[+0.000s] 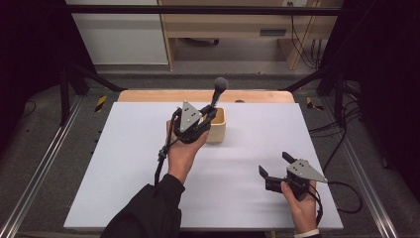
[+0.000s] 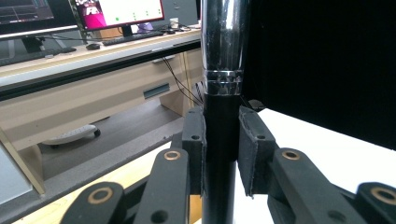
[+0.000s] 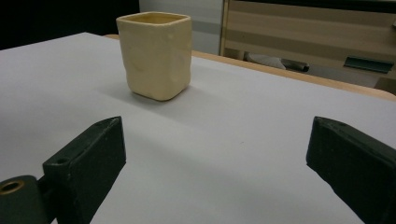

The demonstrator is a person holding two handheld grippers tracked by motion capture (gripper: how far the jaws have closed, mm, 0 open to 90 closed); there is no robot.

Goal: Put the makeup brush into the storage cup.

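1. Cream-coloured ceramic, the square cup [image 1: 218,126] served as my landmark; it stood upright on the white table [image 1: 124,163], towards the far edge.
2. My left gripper [image 1: 207,116] was clenched on the microphone [image 1: 218,89], its pads [image 2: 195,140] pressing either side of the black lower handle just under the chrome band.
3. I read the microphone's long axis as nearly upright, tipped slightly, with the round grille head above the cup and the handle's lower end at or just inside the cup's mouth; I could not tell whether it touched the bottom.
4. My right gripper [image 1: 275,163] rested well apart from the cup, on the near right side, jaws spread wide and grasping nothing, pointed towards the cup.
5. I judged that the coming move turned on keeping the handle in line with the cup's opening while lowering it, and the left hand was plainly the nearer one.
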